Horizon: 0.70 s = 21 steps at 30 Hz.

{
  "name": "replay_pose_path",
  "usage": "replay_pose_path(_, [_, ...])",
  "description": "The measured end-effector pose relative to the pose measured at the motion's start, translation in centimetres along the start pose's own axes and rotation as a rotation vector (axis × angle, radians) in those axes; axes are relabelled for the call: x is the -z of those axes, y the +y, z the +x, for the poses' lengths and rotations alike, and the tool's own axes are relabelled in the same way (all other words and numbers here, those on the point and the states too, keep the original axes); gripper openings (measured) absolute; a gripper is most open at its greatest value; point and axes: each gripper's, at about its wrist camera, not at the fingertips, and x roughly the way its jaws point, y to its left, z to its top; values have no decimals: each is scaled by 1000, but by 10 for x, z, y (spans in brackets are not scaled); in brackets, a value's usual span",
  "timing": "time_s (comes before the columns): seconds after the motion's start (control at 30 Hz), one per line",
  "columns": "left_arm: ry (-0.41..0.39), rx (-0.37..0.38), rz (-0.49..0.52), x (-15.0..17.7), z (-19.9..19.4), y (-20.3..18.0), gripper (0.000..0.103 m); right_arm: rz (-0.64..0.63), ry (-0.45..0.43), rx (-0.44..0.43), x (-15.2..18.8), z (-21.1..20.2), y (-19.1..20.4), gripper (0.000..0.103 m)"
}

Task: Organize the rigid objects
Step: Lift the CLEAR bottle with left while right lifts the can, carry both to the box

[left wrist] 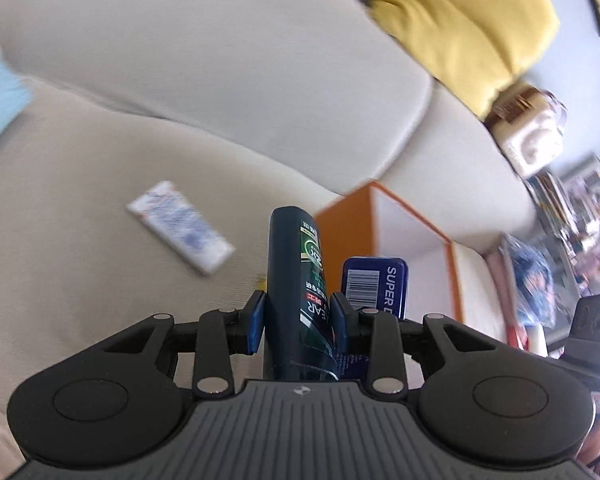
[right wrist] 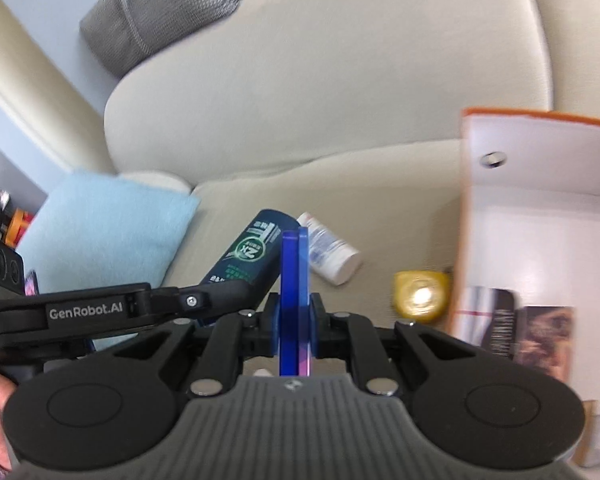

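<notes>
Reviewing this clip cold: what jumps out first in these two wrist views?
Both grippers are loaded: the left gripper clamps a dark green bottle, and the right gripper pinches a flat blue case edge-on. Behind them, an orange-rimmed white box stands open on the beige sofa, with a white tube lying loose on the seat.

Bare sofa seat (right wrist: pixel 380 184) ahead (white tube (right wrist: pixel 328 252) aside); orange box (right wrist: pixel 466 240) blocks right.
</notes>
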Motion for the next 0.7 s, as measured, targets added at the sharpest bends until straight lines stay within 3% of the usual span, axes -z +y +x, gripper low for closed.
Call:
replay_pose_path(0.37, [103,162,116,9,51,-96,38,111,-128,149,-4,-100,-95,14])
replay_pose_path(0.53, [185,170,111,17,98,-129,38,165,-133,226,1,-114,-137,14])
replay_pose_path(0.7, [250,122,55,34,149,-138,37,222,-108,224,11,-106,-170,14])
